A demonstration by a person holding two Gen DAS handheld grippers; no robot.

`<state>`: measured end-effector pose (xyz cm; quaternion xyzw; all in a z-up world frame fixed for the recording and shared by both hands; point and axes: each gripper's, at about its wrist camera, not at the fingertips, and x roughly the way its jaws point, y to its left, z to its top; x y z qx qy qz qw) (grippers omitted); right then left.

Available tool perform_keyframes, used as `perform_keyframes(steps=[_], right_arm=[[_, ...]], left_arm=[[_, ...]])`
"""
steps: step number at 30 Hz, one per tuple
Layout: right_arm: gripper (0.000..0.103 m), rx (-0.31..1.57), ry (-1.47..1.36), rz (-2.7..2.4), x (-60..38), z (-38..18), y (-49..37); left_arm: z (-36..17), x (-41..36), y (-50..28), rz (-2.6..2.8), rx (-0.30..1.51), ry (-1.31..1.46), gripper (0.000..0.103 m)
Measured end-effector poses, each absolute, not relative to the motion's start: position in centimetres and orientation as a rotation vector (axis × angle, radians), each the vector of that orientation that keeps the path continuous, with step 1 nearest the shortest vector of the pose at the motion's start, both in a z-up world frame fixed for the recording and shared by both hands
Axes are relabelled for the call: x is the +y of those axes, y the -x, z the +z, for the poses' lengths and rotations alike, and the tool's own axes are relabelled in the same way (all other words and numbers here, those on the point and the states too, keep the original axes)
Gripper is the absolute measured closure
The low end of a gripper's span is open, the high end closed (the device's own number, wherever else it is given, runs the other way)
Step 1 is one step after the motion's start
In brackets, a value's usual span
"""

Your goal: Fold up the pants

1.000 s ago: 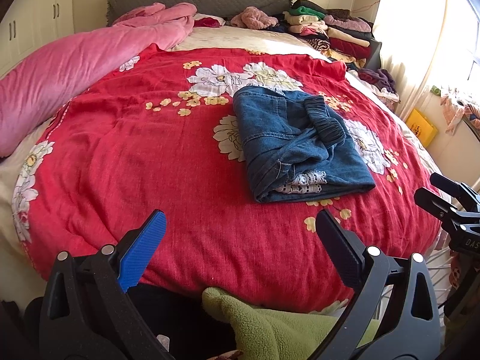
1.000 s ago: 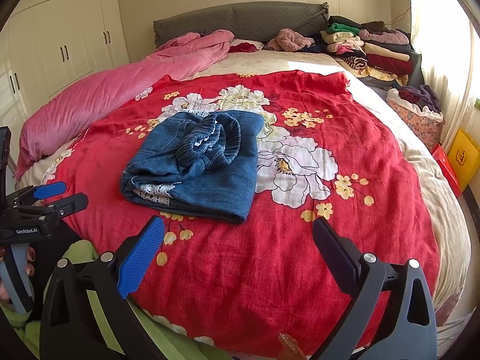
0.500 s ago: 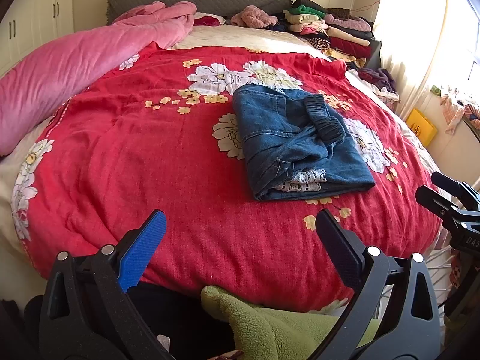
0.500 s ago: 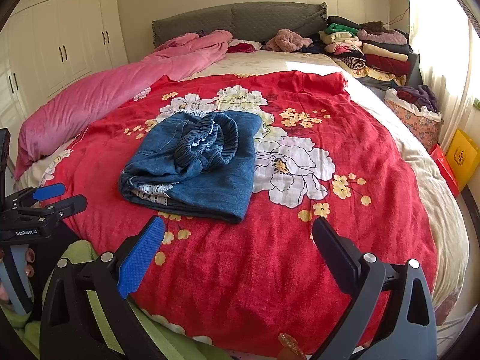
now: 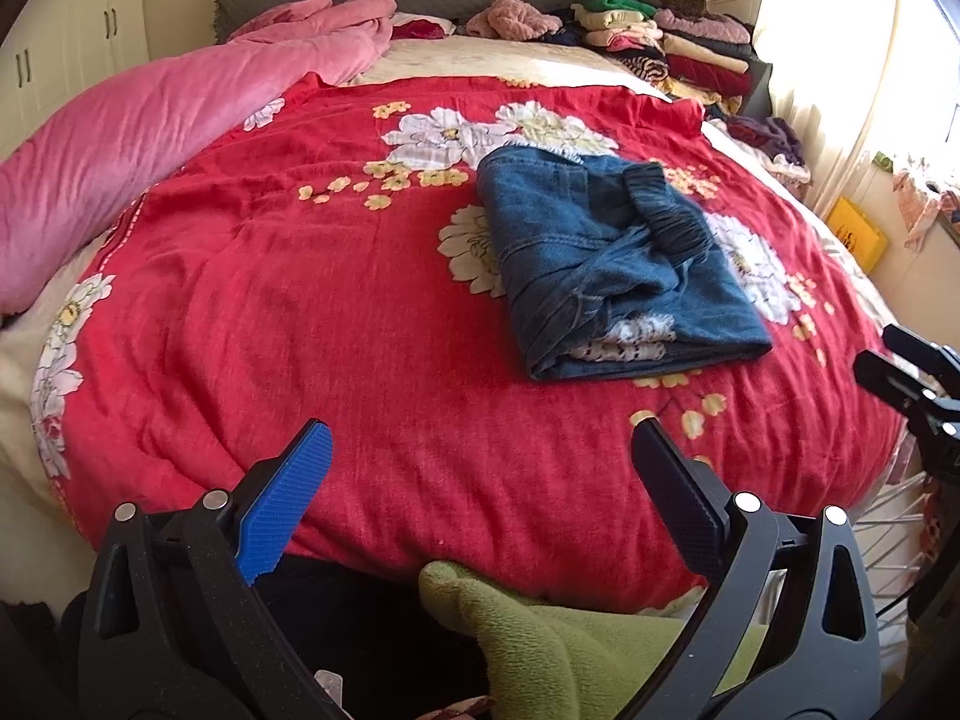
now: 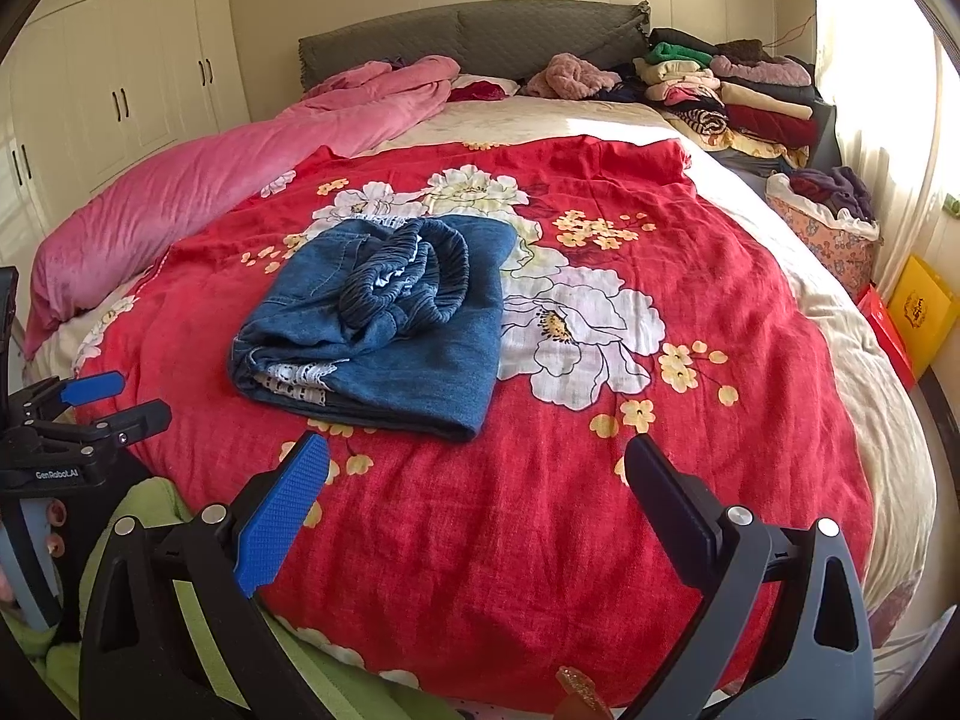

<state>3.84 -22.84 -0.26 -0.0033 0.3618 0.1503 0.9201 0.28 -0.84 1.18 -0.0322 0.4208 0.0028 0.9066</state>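
Blue denim pants [image 5: 606, 264] lie folded in a compact bundle on the red floral bedspread [image 5: 312, 312], elastic waistband on top and white lace at the near edge; they also show in the right wrist view [image 6: 384, 324]. My left gripper [image 5: 480, 468] is open and empty, held over the bed's near edge, well short of the pants. My right gripper [image 6: 477, 480] is open and empty, just short of the pants' near edge. The right gripper shows at the right edge of the left wrist view [image 5: 912, 372], and the left gripper at the left of the right wrist view [image 6: 90, 408].
A pink duvet [image 5: 138, 138] lies along the bed's left side. Stacks of folded clothes [image 6: 738, 90] sit at the back right by the grey headboard [image 6: 474, 36]. A basket of clothes [image 6: 828, 222] and a yellow box [image 6: 921, 312] stand right of the bed. Green fleece [image 5: 570, 642] is below the grippers.
Both grippers have drifted only slightly; the views shifted a little. The pants have not moved and both grippers stay open.
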Motion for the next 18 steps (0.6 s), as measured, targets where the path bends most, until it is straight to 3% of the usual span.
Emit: perform_keyframes(steps=[11, 18], right_arm=[[0.005, 0.772, -0.042, 0.16, -28.6, -2.0, -7.9], [0.005, 0.791, -0.039, -0.076, -38.8, -3.8, -17.5]], left_arm=[[0.5, 7.0, -3.2, 0.183, 0.885, 0.163, 0.01], [0.0, 18.5, -12.2, 0.428, 0.913, 0.197, 0.01]])
